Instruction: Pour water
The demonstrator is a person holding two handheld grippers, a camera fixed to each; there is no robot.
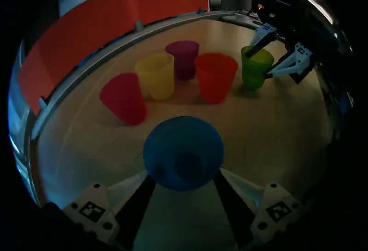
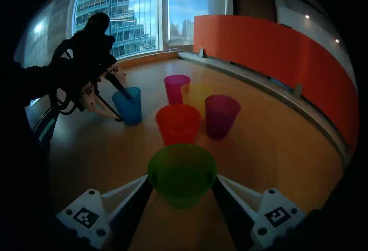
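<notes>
Left gripper (image 1: 184,173): fingers (image 1: 244,185) set to either side of the blue cup (image 1: 183,152), and both look pressed against its wall. We judge this a pinch low on the cup. The cup stands upright on the bench (image 1: 276,131), mouth up and long axis vertical. We cannot tell whether there is water in it.

Right gripper (image 2: 181,183): same arrangement on the green cup (image 2: 181,168), with a finger tight on each flank. This cup is also upright with its base on the bench. The inside reads dark green, and we can make out no water level.

Further out, four loose cups stand between the two held ones. From the left gripper view they are the red cup (image 1: 123,98), yellow cup (image 1: 156,75), purple cup (image 1: 183,58) and orange cup (image 1: 215,76). They stand near one another, all upright, and no fingers touch them.

The relation that matters is that blue and green sit at opposite ends of this cluster, well apart. From the blue cup, the green one lies ahead and to the right, past the orange cup. The red and yellow cups are nearest the left gripper, and the orange cup is nearest the right.

Our judgement is that any pour needs one held cup lifted and carried over another's mouth, then tipped off vertical. The loose cups in between are what could get knocked over.

Behind the bench are an orange panel (image 1: 115,25) and a window (image 2: 124,16).
</notes>
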